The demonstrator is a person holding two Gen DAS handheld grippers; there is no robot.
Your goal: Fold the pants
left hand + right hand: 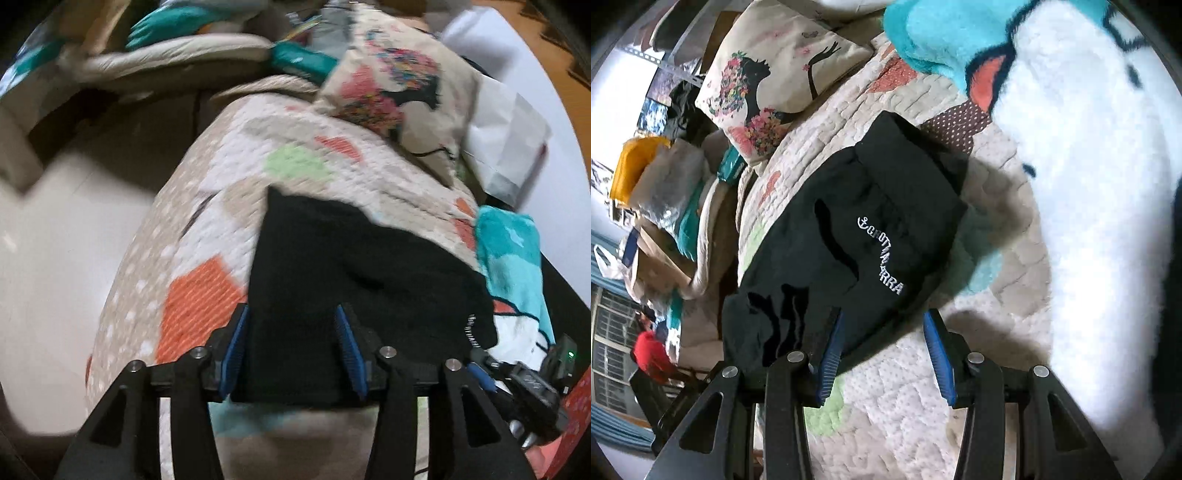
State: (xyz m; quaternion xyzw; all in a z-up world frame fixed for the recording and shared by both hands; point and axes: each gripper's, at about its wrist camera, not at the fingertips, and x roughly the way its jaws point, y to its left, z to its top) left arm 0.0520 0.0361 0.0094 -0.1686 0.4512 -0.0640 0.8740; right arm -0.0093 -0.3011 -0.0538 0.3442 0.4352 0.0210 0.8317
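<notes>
One pair of black pants (857, 229), folded into a compact bundle, lies on the quilted bed (997, 229), long axis running from the claws toward one printed pillow (768, 92). Left claw (293, 350) stands part open astride the near edge, pads clear of the cloth. Right claw (886, 354) part open, gripping nothing.

Each camera sits on a claw and looks forward and down along its two fingers, very close to the bed. The left view looks over the black pants (332, 258) toward a picture pillow (399, 92). The right view sees the same pants (849, 229) and pillow (768, 85), only tipped sideways.
</notes>
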